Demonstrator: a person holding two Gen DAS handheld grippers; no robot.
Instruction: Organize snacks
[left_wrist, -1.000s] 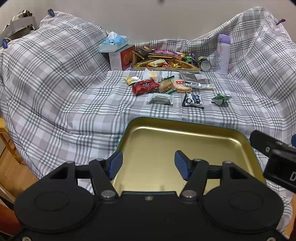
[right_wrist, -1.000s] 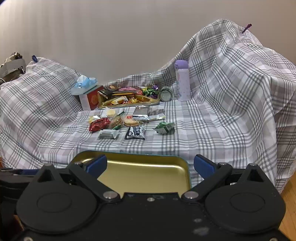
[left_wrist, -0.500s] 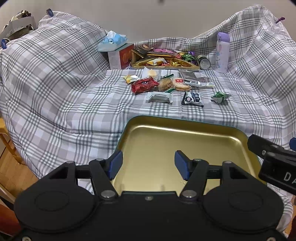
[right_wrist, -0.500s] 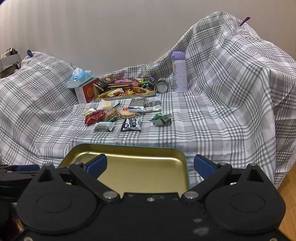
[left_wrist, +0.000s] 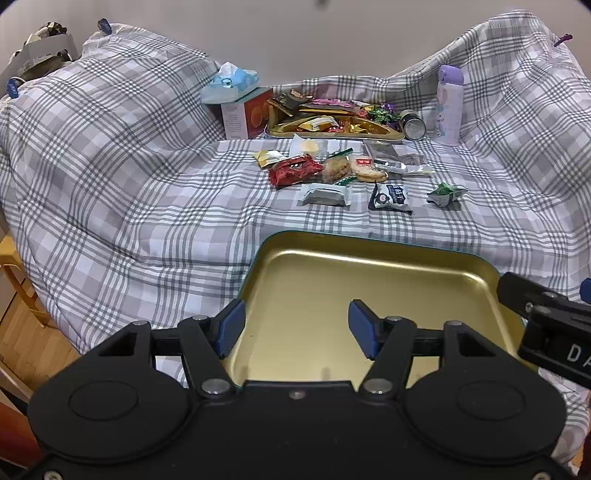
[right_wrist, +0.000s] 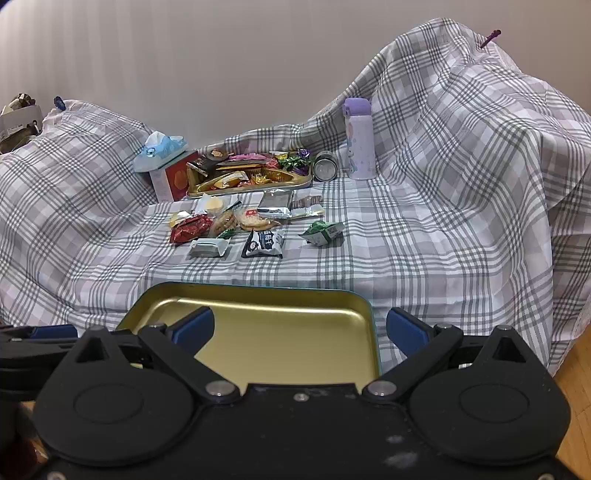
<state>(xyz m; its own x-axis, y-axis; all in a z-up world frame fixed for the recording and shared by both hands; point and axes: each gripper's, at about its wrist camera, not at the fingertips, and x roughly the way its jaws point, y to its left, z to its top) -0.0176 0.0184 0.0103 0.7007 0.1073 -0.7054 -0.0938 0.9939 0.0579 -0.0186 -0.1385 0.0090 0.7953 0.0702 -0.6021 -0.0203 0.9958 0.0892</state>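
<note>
An empty gold tray (left_wrist: 369, 266) (right_wrist: 258, 295) lies at the near edge of the plaid-covered table. My left gripper (left_wrist: 297, 326) is open above its near left part. My right gripper (right_wrist: 300, 328) is open wide over its near right corner. Several loose snack packets lie mid-table: a red one (left_wrist: 293, 169) (right_wrist: 190, 228), a white one (left_wrist: 325, 194) (right_wrist: 207, 248), a black-and-white one (left_wrist: 389, 196) (right_wrist: 264, 242) and a green one (left_wrist: 445, 192) (right_wrist: 322, 232). A second gold tray (left_wrist: 334, 127) (right_wrist: 251, 177) full of snacks stands behind them.
A tissue box (left_wrist: 242, 109) (right_wrist: 170, 170) stands left of the far tray. A tin can (left_wrist: 413, 125) (right_wrist: 325, 166) and a purple bottle (left_wrist: 448, 105) (right_wrist: 359, 138) stand to its right. The cloth rises in humps left and right. Wooden floor shows beside the table (right_wrist: 576, 369).
Both cameras have shifted slightly, so the table scene sits a bit differently in view. Both grippers stay open over the empty tray. No snack has moved.
</note>
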